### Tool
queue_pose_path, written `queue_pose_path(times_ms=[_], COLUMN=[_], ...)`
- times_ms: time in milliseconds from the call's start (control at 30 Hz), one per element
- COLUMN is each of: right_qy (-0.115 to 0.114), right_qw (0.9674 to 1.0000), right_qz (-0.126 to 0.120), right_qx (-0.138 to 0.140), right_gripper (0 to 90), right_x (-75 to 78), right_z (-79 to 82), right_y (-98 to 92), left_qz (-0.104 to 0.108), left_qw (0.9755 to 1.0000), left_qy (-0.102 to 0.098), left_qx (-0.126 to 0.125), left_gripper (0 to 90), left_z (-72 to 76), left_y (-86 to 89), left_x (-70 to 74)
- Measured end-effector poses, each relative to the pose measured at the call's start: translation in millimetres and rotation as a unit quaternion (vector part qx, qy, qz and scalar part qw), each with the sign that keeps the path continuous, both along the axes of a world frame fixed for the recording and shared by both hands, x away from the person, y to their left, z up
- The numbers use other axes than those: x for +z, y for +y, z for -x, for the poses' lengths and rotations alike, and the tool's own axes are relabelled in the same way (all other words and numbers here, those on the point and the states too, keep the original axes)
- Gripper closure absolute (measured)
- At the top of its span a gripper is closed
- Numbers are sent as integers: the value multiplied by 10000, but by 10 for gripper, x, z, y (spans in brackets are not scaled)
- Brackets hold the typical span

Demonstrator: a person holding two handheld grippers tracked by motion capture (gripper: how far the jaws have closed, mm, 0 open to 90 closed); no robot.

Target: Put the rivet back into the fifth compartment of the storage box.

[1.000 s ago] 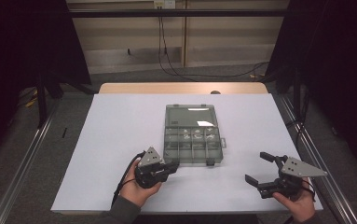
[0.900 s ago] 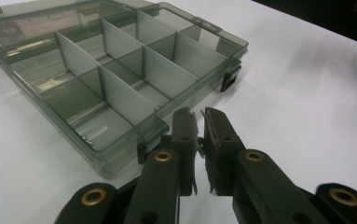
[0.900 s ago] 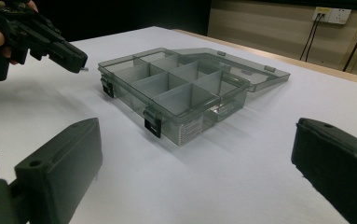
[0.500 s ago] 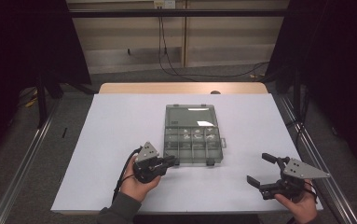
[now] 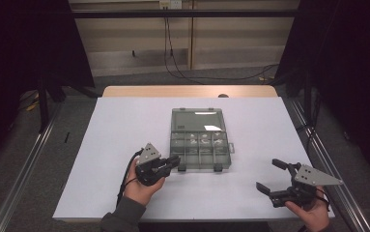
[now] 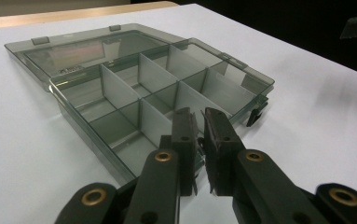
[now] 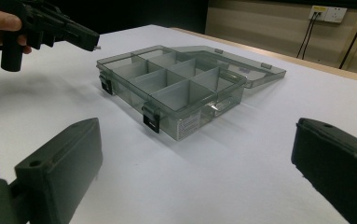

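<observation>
A clear smoky plastic compartment box [image 5: 200,144] lies in the middle of the white table, its lid [image 5: 195,120] folded open flat behind it. Its several compartments look empty. My left gripper [image 5: 175,161] is shut, jaws nearly touching, with its tip at the box's near left corner. In the left gripper view that gripper [image 6: 199,115] hovers over the near compartments [image 6: 120,123]; I cannot tell whether something tiny is pinched. My right gripper [image 5: 268,175] stands open near the table's front right, away from the box [image 7: 176,88]. The left gripper [image 7: 88,41] appears at the right gripper view's upper left.
The white table top [image 5: 124,125] has free room left and right of the box. Two black latches [image 5: 182,168] hang on the box's near wall. Dark curtains flank the table, metal rails [image 5: 23,174] run along both sides, and cables hang on the far wall.
The left hand has edged slightly forward, bringing its shut tip up to the box's near left corner. The right gripper has stayed where it was, still open.
</observation>
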State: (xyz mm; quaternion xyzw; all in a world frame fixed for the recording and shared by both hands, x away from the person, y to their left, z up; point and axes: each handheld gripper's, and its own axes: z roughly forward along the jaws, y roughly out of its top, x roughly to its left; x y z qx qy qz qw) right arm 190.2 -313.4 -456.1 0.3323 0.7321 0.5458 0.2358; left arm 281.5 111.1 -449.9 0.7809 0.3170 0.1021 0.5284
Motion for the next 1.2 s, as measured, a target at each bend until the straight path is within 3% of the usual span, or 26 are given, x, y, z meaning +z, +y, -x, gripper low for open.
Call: queue_pose_path(times_ms=[400,467,1200], right_qy=[-10,22,18], right_qw=[10000,10000,10000], right_qz=[-18,-7,14], right_qx=[9,48,55], right_gripper=[14,14,14], right_x=[0,2,1], right_z=[1,2,7], right_y=[-5,-11,-16], left_qz=[30,100,75], left_qw=[9997,9996,9987], left_qy=[-88,-90,-252], left_qx=[245,231,445], left_gripper=[832,832,831], left_z=[-55,-70,-109], left_y=[11,15,-43], left_x=[-5,-12,-60])
